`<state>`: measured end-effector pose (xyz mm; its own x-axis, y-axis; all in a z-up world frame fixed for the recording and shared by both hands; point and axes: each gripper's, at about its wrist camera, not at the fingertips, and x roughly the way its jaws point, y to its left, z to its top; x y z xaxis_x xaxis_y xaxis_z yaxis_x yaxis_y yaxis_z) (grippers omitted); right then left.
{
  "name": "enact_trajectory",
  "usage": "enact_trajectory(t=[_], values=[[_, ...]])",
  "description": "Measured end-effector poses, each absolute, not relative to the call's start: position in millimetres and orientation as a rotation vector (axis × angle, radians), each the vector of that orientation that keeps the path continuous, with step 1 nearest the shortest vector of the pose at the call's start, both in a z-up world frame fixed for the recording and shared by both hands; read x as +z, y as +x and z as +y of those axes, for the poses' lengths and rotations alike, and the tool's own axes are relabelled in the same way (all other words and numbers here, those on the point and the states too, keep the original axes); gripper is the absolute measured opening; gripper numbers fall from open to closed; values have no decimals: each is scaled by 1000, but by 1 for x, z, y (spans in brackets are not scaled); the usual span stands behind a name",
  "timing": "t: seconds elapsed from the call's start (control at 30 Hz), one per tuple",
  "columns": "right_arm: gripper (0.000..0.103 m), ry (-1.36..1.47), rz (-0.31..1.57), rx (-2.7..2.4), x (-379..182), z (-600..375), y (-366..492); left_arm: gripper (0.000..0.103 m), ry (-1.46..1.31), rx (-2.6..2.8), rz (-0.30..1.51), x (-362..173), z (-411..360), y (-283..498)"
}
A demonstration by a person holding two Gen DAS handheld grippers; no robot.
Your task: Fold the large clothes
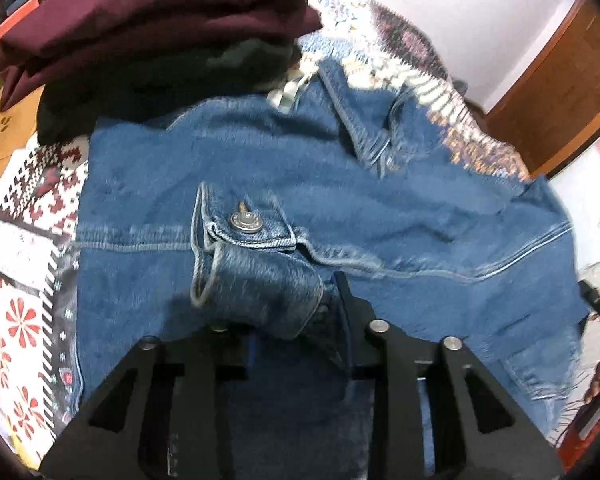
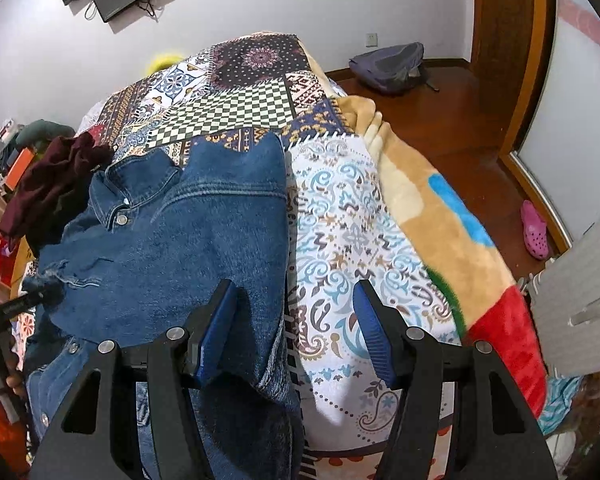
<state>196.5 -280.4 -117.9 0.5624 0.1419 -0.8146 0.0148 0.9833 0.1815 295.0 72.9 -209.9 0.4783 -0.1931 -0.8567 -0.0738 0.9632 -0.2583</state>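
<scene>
A blue denim jacket (image 1: pixel 300 184) lies spread on the patterned bedspread (image 1: pixel 32 208). My left gripper (image 1: pixel 296 320) is shut on a cuff of the jacket, whose metal button (image 1: pixel 244 221) shows just ahead of the fingers. In the right wrist view the jacket (image 2: pixel 188 240) lies at the left on the bedspread (image 2: pixel 352 232), collar away from me. My right gripper (image 2: pixel 294 300) is open, its left finger (image 2: pixel 220 312) over the jacket's right edge and its right finger (image 2: pixel 370 320) over the bedspread.
A pile of maroon cloth (image 1: pixel 148 20) and a dark garment (image 1: pixel 140 92) sit behind the jacket. A plush blanket (image 2: pixel 440 208) hangs over the bed's right side. On the wooden floor lie a backpack (image 2: pixel 392 66) and a pink shoe (image 2: pixel 534 234).
</scene>
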Motion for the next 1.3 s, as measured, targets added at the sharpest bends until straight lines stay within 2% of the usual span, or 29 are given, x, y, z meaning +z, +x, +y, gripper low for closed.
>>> enact_trajectory(t=[0.1,0.27,0.37,0.47,0.53,0.6,0.67,0.73,0.8,0.9,1.2,1.3], values=[[56,155,934,88,-103,-275,199,20,-240,-81,981,-180,72,294],[57,109,935,136,-101,-252,209,19,-104,-19,782,-125,69,277],[57,59,1004,160,-122,-235,215,20,-40,37,724,-117,73,267],[59,44,1032,166,-141,-226,215,21,-29,57,745,-131,84,261],[65,61,1020,159,-141,-228,213,25,-45,53,802,-147,93,262],[67,99,1033,164,-142,-233,214,32,-46,58,889,-175,103,263],[67,117,1040,166,-142,-237,213,34,-32,85,949,-197,111,260],[69,103,1040,162,-141,-237,213,42,-33,94,990,-212,118,258],[71,92,1040,155,-141,-234,211,59,-63,105,1020,-225,127,254],[72,94,1040,144,-141,-234,207,69,-164,100,1019,-229,145,246],[73,130,1062,149,-137,-242,196,78,-191,47,1039,-223,156,225],[73,126,1070,145,-132,-245,191,78,-187,35,1043,-217,159,220]])
